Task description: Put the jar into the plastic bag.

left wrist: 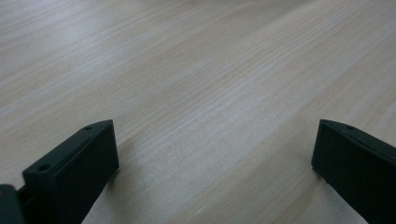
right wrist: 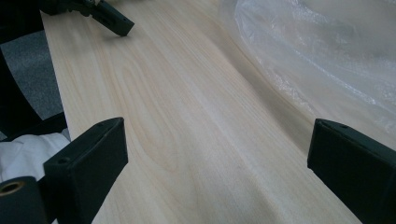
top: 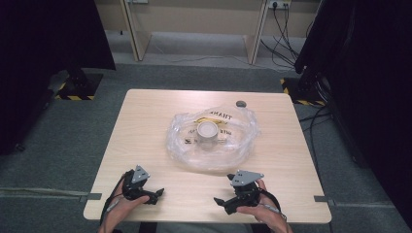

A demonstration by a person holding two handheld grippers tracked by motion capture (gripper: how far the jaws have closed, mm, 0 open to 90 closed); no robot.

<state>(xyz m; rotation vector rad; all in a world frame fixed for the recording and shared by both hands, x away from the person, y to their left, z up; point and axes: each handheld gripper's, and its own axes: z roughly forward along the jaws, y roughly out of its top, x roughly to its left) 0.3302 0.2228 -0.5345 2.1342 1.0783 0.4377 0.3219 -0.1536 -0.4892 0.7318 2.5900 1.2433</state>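
Both tools sit low in the frame at the near edge of the worktop (top: 145,111), each in one of my operator's hands. My left tool (top: 154,195) lies at the lower left, its jaws spread wide over bare wood with nothing between them. My right tool (top: 221,204) lies at the lower right, jaws likewise parted and holding nothing, pointing toward the left one across a stretch of open wood. Between the tools and the clear plastic bag (top: 243,141) runs a free band of worktop; the bag's near edge lies closer to the right tool. A small white cup (top: 208,131) stands inside the bag at the centre of the frame. Near the far edge, upper right of the bag, a small grey object (top: 240,103) rests. Pale wood grain covers the worktop; grey carpet surrounds it, with dark stands at both upper corners.
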